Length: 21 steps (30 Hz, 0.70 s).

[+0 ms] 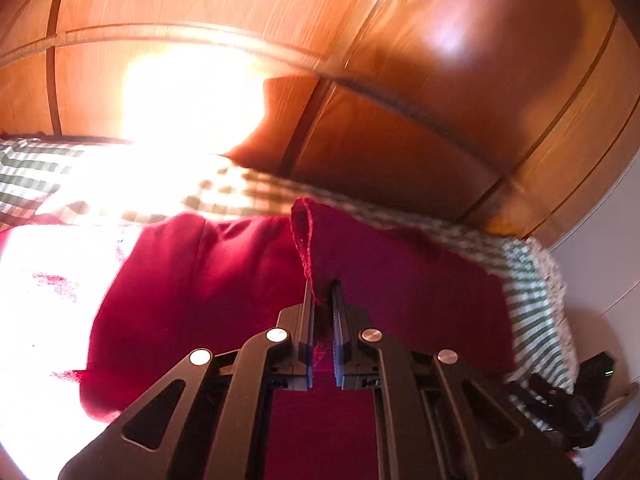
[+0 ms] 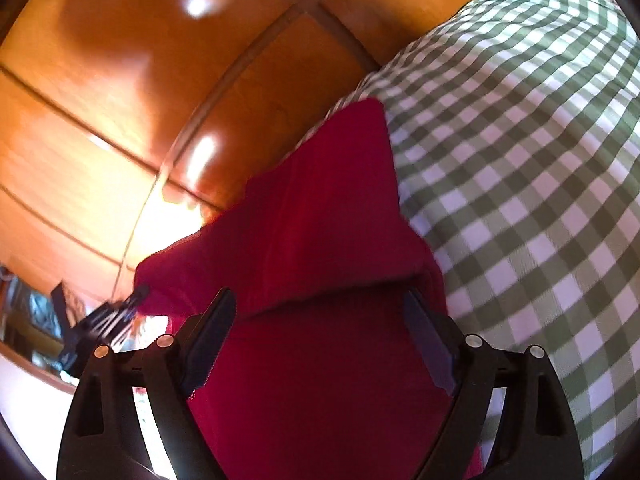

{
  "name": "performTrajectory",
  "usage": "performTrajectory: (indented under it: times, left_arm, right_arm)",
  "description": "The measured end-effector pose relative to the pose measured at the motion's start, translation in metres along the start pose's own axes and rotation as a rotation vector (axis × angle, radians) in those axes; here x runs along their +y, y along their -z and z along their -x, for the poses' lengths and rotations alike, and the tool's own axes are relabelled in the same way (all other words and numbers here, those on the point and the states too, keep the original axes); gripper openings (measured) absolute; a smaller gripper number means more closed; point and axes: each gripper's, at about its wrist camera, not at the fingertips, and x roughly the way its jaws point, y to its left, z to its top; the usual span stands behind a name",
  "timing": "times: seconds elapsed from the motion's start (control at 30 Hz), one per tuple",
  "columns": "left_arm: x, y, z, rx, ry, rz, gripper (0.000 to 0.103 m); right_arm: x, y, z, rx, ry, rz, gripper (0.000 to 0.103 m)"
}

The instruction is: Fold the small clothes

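A dark red garment [image 1: 208, 280] lies on a green and white checked bedcover [image 1: 528, 280]. My left gripper [image 1: 322, 292] is shut on a raised edge of the red garment and lifts a fold of it off the bed. In the right wrist view the red garment [image 2: 320, 208] lies along the edge of the checked bedcover [image 2: 520, 184]. My right gripper [image 2: 320, 308] is open, its jaws wide apart just above the garment, with red cloth showing between them. The left gripper shows small at the left of that view [image 2: 132, 304].
A glossy wooden wardrobe [image 1: 420, 60] with panelled doors stands close beside the bed and fills the upper part of both views [image 2: 120, 80]. Bright sunlight washes out the left part of the left wrist view. A white wall [image 1: 608, 240] is at the right.
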Motion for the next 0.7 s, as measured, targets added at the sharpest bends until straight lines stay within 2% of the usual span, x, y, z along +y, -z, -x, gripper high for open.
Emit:
performTrajectory:
  times: [0.13,0.23,0.33,0.4,0.5,0.57,0.63,0.67,0.7]
  left_arm:
    - [-0.002,0.010,-0.010,0.021,-0.029,-0.023,0.006]
    - [0.004,0.013,-0.015,0.027,-0.057,0.008,0.006]
    - [0.011,0.014,-0.017,0.033,-0.111,0.020,0.006]
    - [0.017,0.013,-0.020,0.048,-0.138,0.035,0.006]
    - [0.023,0.012,-0.027,0.076,-0.176,0.040,0.006]
    - [0.025,0.016,-0.035,0.094,-0.238,0.021,0.015]
    - [0.026,0.020,-0.034,0.081,-0.247,0.014,0.017]
    - [0.026,0.022,-0.030,0.072,-0.256,0.015,0.027]
    - [0.028,0.024,-0.024,0.059,-0.272,0.025,0.041]
  right_arm:
    - [0.031,0.002,0.011,-0.024,0.038,0.152,0.084]
    - [0.050,-0.008,0.004,-0.066,0.100,0.228,0.084]
    - [0.056,-0.014,-0.027,-0.055,0.243,0.302,0.084]
    - [0.048,-0.012,-0.050,-0.011,0.322,0.327,0.084]
    - [0.037,-0.002,-0.074,0.005,0.405,0.364,0.083]
    - [0.037,0.006,-0.076,-0.024,0.425,0.395,0.085]
    - [0.040,0.008,-0.078,-0.033,0.451,0.419,0.086]
    - [0.039,0.008,-0.078,-0.035,0.450,0.420,0.086]
    - [0.037,0.009,-0.077,-0.039,0.443,0.419,0.087]
